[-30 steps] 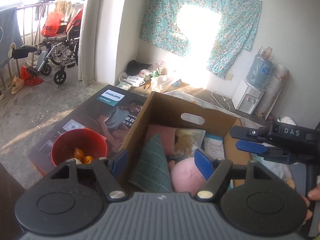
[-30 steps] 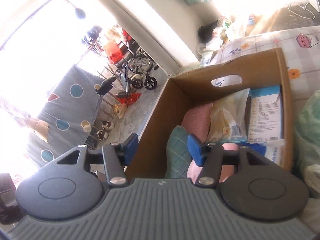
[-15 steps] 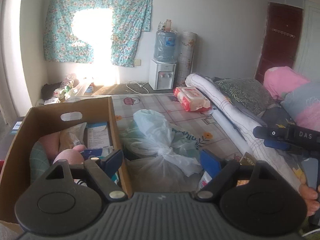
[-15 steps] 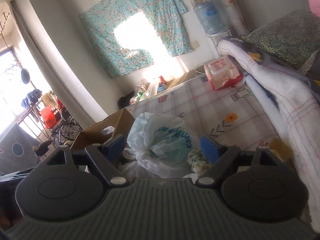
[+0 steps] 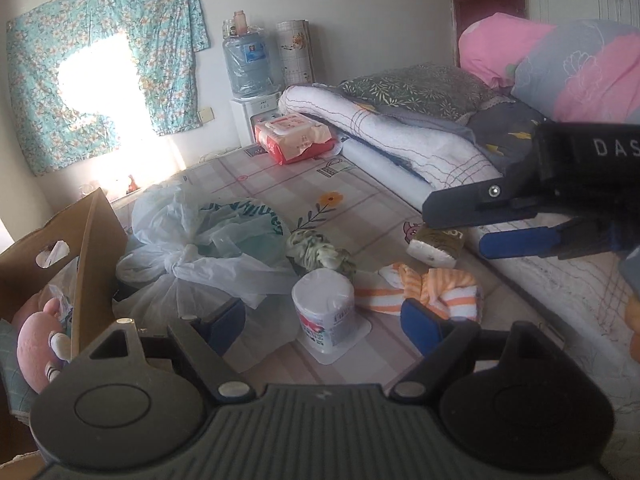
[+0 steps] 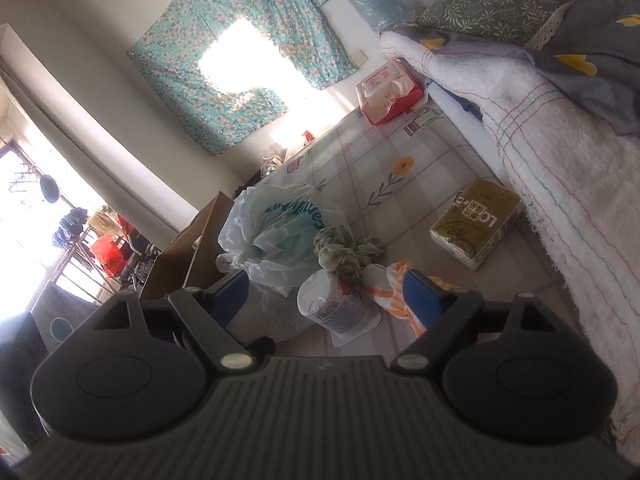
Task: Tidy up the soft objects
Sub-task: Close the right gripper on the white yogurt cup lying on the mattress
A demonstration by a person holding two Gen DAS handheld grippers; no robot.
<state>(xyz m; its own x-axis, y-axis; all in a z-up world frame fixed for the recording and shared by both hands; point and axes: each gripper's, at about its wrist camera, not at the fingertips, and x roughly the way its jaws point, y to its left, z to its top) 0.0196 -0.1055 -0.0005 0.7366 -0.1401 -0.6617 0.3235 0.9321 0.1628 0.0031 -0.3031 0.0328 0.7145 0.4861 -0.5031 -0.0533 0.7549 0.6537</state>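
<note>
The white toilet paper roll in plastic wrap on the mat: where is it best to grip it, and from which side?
Probably grip the white wrapped toilet paper roll around its round middle, coming from above or from the near side. It stands upright, slightly tilted, and the green crumpled cloth sits right behind it.

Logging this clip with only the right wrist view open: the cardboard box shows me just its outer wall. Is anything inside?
Observer: Yes. The left wrist view looks into the cardboard box, and a pink plush toy lies in it.
Operator: How does the right gripper look from outside?
Observer: The right gripper hangs open just above the gold tissue pack, beside the rolled white blanket. I cannot tell if it touches the pack.
Operator: And the left gripper?
Observer: The left gripper is open and empty, pointed at the wrapped toilet paper roll.
</note>
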